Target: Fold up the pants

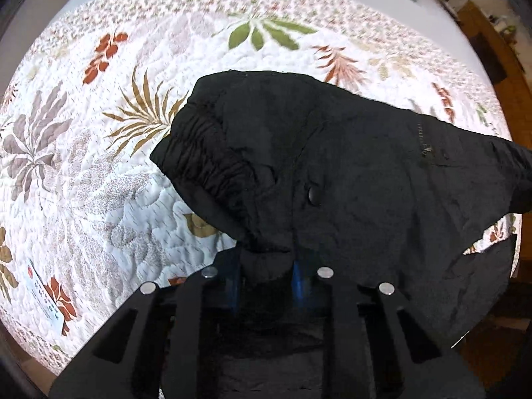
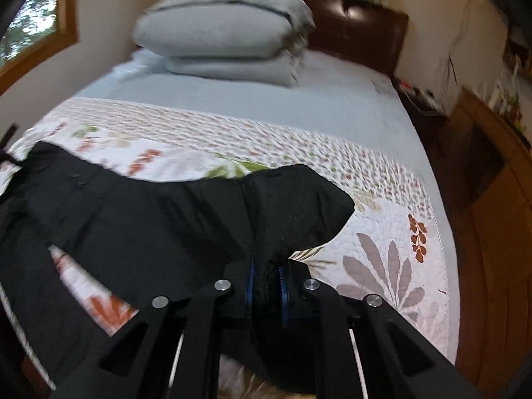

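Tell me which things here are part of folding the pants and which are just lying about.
Part of the job:
- black pants, lifted off the quilt
- left gripper, shut on the pants
- right gripper, shut on the pants
- floral quilt, the folding surface

Just lying about:
- stacked grey bedding by the headboard
- small card on the quilt
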The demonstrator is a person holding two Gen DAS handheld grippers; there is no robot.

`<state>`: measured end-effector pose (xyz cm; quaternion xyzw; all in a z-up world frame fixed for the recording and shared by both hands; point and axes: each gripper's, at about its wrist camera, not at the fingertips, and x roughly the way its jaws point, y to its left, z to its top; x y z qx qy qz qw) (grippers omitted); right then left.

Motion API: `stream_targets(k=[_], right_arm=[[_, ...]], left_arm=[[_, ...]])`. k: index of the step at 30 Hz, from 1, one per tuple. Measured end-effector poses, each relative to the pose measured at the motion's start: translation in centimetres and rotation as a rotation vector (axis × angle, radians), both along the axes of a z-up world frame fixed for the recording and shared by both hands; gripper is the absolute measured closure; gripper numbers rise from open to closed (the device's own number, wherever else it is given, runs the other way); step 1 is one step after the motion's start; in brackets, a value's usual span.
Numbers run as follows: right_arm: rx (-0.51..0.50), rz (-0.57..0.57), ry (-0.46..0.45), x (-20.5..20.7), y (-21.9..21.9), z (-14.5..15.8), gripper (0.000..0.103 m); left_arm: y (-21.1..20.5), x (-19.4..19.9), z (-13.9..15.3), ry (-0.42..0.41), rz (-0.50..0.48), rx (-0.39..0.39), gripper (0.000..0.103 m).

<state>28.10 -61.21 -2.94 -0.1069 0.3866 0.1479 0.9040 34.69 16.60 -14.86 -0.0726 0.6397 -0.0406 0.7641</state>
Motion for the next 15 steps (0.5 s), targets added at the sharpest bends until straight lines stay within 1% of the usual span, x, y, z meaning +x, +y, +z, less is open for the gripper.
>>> stream_targets(k=[3, 7, 8, 11, 13, 15], right_arm=[[0.035, 0.014, -0.048, -4.8, -0.3, 1.3, 0.092], [0.082, -0.011, -0.078, -11.0, -1.5, 1.5, 0.092], [0.103, -0.028, -0.077, -12.6, -2.1, 1.3, 0.092], [0.132, -0.076, -0.073, -15.4, -3.5, 0.4, 0.092], [0.144, -0.107, -0.064, -17.2, -4.4, -0.5, 0.092], [0.18, -0.145, -0.048, -18.7, -5.4, -1.6, 0.092]], left_arm=[[0.1, -1.4, 0.9, -0.06, 0.006, -0.038, 0.082], [-0.6, -4.0, 2.8, -0.135, -0.025, -0.073, 0.082], [-0.7, -4.9, 3.2, -0.156, -0.029, -0.094, 0.081], [-0.4, -8.6, 4.5, -0.212, -0.026, -0.176, 0.082], [-0.2, -10.9, 4.7, -0.233, -0.022, -0.211, 0.081], [0.1, -12.5, 4.4, -0.247, -0.017, -0.242, 0.081]])
